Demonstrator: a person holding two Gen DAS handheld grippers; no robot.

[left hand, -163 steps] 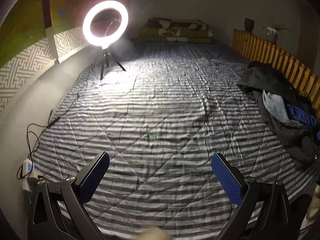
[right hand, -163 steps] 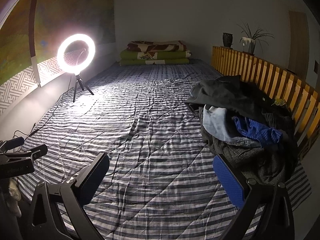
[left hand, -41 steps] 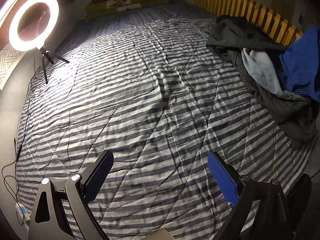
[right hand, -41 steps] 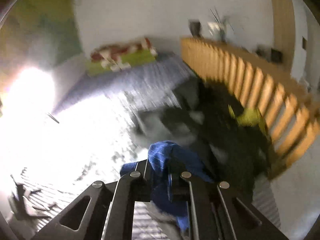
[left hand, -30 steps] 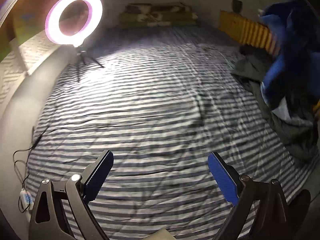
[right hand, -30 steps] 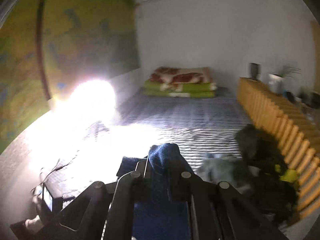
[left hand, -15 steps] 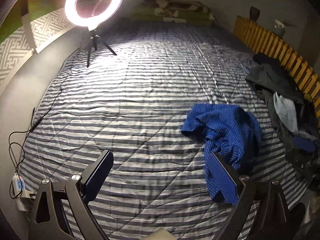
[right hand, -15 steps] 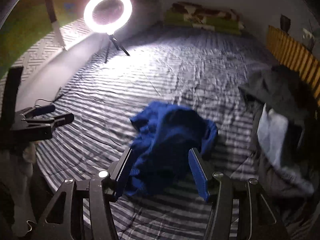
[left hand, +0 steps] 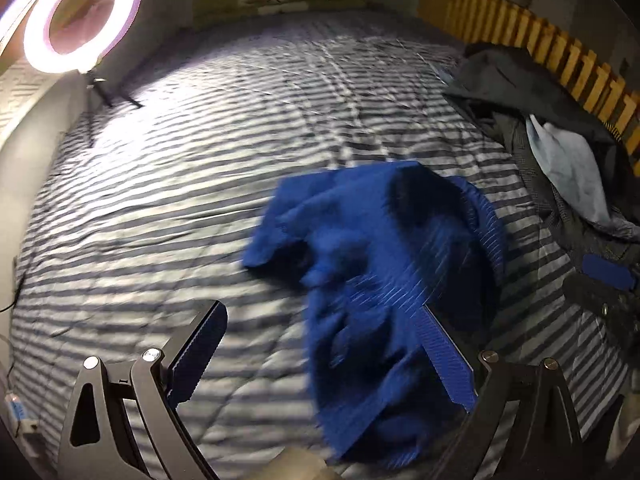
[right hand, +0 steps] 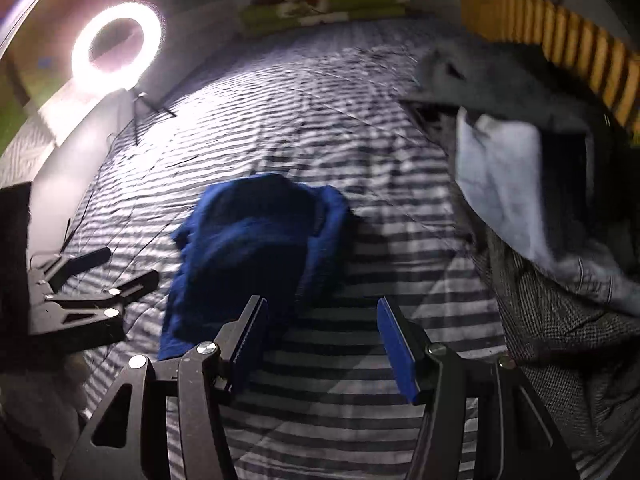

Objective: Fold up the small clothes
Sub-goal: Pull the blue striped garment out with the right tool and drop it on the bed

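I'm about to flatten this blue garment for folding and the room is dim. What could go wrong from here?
The blue garment lies crumpled with layers overlapping, so the open left gripper may pinch several layers instead of one edge. The clothes pile sits close beside it; spreading toward that side could drag a piece of the pile along. The right gripper hangs open over bare striped bedding, so closing there would likely catch the sheet.

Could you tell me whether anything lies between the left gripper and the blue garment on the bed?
Nothing visible does. The left gripper hangs over the striped bedcover with its jaws open, and the crumpled blue garment lies just ahead, part of it already behind the right-hand pad. The clothes pile sits off to the side.
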